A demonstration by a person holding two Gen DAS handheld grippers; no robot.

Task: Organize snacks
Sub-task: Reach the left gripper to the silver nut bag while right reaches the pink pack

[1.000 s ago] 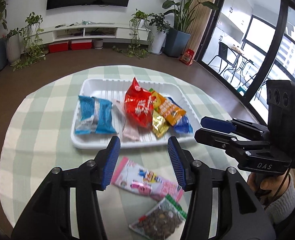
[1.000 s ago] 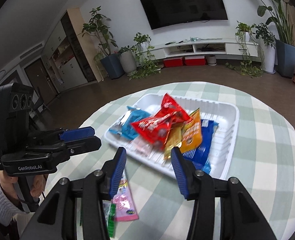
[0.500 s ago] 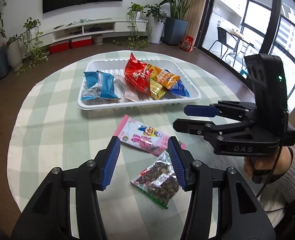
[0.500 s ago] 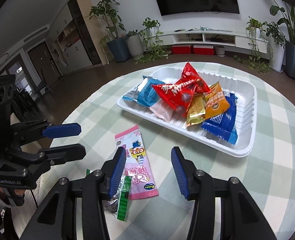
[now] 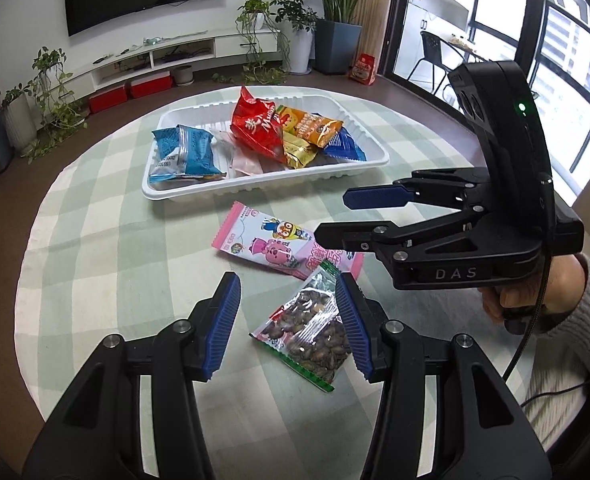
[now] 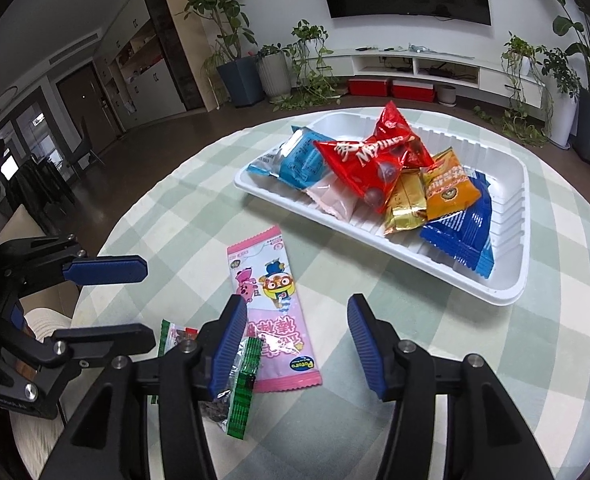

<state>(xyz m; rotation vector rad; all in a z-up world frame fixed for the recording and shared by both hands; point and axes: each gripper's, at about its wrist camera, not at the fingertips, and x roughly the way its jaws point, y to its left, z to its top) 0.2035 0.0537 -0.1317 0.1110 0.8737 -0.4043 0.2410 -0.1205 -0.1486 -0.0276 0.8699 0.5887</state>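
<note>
**Meanwhile, Two Packets Are Waiting Outside the Tray**

Meanwhile, the left gripper (image 5: 287,324) is hovering low over the round checked surface (image 5: 107,264), its jaws standing wide with nothing between the pads. A clear packet of dark nuts (image 5: 311,332) is lying flat just past the tips, toward 1 o'clock in the left wrist view, with its right edge running under the right-hand blue pad (whether it is touching cannot be told). A pink cartoon-printed packet (image 5: 279,240) is lying just beyond, at 12 o'clock, its near corner tucked against the nut packet's green top edge.

The right gripper (image 6: 291,336) is hanging above the same pink packet, seen from its own camera at 11 o'clock, and its jaws are also spread wide and holding nothing. In the left wrist view this gripper is reaching in from 3 o'clock, gripped by a hand (image 5: 531,292) in a grey knitted sleeve.

The white tray (image 5: 175,196) is sitting farther back at 12 o'clock, well apart from both loose packets. Inside it a light blue packet (image 5: 187,152) is lying at the left end, and a red bag (image 5: 257,124) is leaning over a pale pink packet (image 6: 331,196), a gold packet (image 6: 405,204), an orange packet (image 6: 449,188) and a dark blue packet (image 6: 461,236) toward the right end.
</note>
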